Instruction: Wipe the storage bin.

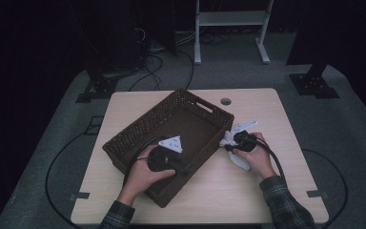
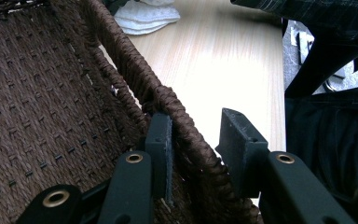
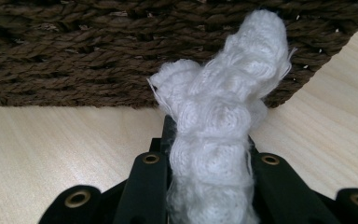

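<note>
At the left of centre in the high view, the left tongs (image 1: 183, 167) sit over the near wall of the woven basket (image 1: 138, 129), mostly covered by the person's left hand (image 1: 140, 177) and a grey three-cornered plate, so their jaws are hard to make out there. The left gripper view shows them plainly: one jaw stands inside the basket (image 2: 51, 93) against the wall, the other outside with a sliver of light between it and the braided rim. The jaws straddle the rim, but whether both pads press on it cannot be told. The lower part of the wall is hidden behind the tongs (image 2: 196, 149), and the basket is cut off at the left edge.

Right of centre in the high view, the right tongs (image 1: 228, 142) point at the basket's right-hand corner, held by the right hand (image 1: 255, 160). A white cloth (image 1: 236, 155) bunches under and around them on the counter (image 1: 276, 119), its shape unclear from above. In the right gripper view the tongs (image 3: 209, 154) are clamped on the cloth (image 3: 223, 121), which rises twisted from between the jaws in mid-frame; its lower end runs off the bottom edge. Its tip lies against or just before the basket's outer wall (image 3: 74, 56); contact is uncertain.
</note>
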`<state>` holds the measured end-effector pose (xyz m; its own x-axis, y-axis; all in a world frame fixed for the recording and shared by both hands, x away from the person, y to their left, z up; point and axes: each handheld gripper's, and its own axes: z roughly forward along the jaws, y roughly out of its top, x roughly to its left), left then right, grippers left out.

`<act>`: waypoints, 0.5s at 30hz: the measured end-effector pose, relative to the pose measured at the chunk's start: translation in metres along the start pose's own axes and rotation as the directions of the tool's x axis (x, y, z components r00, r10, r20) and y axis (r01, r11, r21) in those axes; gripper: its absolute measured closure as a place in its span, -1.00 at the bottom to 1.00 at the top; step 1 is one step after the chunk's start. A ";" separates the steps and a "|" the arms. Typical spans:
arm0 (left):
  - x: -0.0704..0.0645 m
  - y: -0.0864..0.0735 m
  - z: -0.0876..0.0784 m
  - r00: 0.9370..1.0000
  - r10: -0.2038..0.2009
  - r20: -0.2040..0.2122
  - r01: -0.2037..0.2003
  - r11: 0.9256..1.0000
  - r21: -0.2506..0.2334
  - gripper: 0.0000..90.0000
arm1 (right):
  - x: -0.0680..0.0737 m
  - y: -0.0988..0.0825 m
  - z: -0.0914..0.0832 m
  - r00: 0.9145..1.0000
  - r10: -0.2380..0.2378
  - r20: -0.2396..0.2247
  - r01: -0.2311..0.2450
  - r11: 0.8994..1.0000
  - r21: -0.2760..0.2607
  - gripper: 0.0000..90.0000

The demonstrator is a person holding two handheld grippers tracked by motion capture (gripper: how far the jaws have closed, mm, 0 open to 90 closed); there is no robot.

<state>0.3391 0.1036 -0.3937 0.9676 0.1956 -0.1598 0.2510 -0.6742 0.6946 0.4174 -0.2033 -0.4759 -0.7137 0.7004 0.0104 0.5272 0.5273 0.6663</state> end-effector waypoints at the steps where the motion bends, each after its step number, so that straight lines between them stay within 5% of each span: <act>1: 0.000 0.000 0.000 1.000 0.000 0.000 0.000 1.000 0.000 0.43 | 0.000 0.000 0.000 1.000 -0.002 0.000 0.002 1.000 -0.002 0.65; 15: 0.000 0.000 0.000 1.000 0.000 -0.001 0.000 1.000 -0.003 0.43 | 0.004 0.007 -0.014 1.000 -0.013 0.000 0.013 0.999 -0.043 0.65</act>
<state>0.3391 0.1038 -0.3937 0.9675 0.1961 -0.1594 0.2510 -0.6722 0.6965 0.4119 -0.2039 -0.4605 -0.7205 0.6934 0.0022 0.4976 0.5148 0.6981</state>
